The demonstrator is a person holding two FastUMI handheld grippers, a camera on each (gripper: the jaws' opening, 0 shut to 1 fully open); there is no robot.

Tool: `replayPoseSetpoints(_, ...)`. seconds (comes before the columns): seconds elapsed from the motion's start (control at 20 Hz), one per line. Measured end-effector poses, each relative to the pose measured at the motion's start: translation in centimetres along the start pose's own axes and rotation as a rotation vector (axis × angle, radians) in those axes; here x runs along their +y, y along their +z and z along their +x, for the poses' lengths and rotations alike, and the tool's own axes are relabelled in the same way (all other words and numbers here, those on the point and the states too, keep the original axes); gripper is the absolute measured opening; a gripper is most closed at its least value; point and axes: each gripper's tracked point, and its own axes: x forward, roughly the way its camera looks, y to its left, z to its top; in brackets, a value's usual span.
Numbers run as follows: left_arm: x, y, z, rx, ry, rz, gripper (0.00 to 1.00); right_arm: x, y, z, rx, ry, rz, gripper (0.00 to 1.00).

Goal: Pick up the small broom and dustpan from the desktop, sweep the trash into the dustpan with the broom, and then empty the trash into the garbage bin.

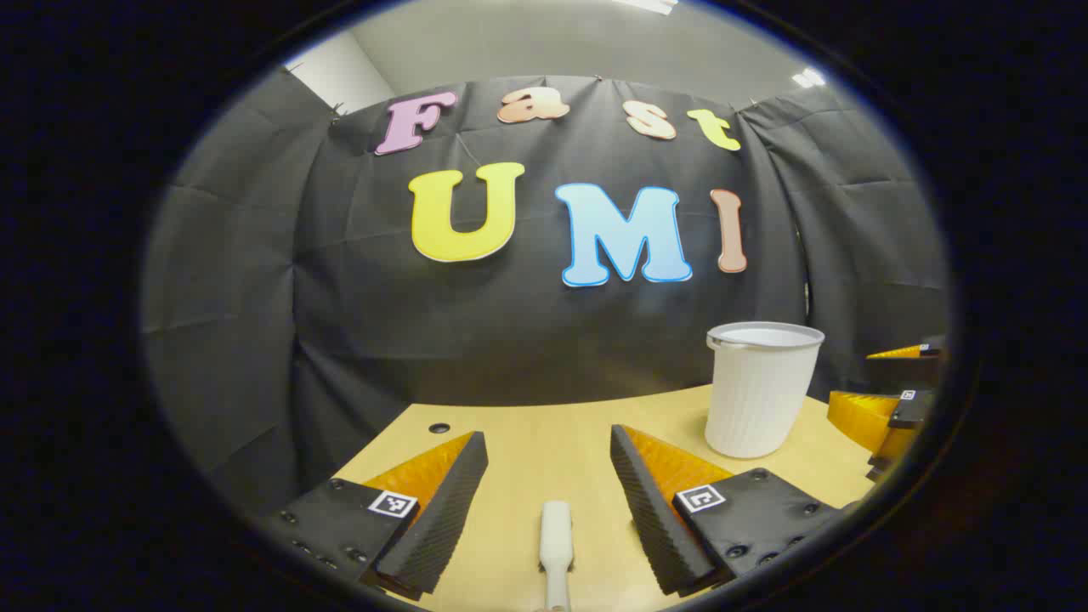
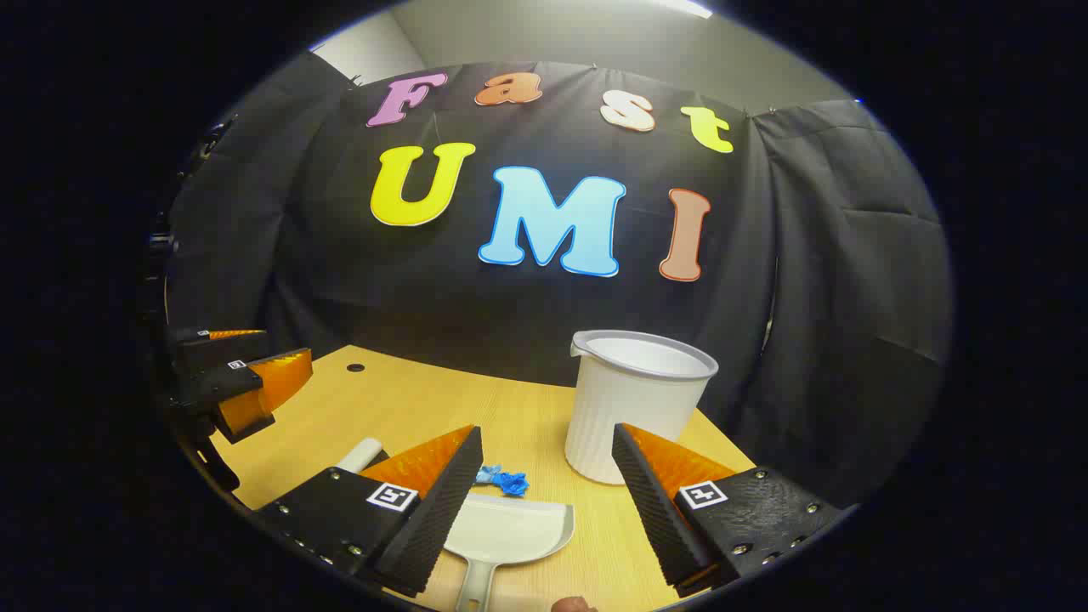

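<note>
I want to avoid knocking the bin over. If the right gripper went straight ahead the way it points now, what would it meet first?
Probably the dustpan, lying low between the right gripper's open fingers. Higher up, the white bin stands just right of centre; depth is unclear.

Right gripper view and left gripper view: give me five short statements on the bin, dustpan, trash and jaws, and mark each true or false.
1. The white garbage bin stands upright on the desktop. True.
2. The dustpan is clamped in the right gripper. False: its jaws are open, with the dustpan lying on the desk below.
3. Blue trash lies just beyond the dustpan. True.
4. The trash is already in the bin. False: it lies on the desktop.
5. The left gripper is open above a white handle. True.
</note>
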Motion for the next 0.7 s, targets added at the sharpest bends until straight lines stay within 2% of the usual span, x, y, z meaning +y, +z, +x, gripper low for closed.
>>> replayPoseSetpoints(0.5,0.7,-2.6,1.4,0.065,-0.053,0.042,0.95,1.9,-3.3,0.1,0.124,-0.001,0.042,0.96)
replayPoseSetpoints(0.7,0.4,-6.0,1.8,0.147,-0.092,0.046,0.97,2.8,-5.4,0.2,0.201,0.012,0.047,0.96)
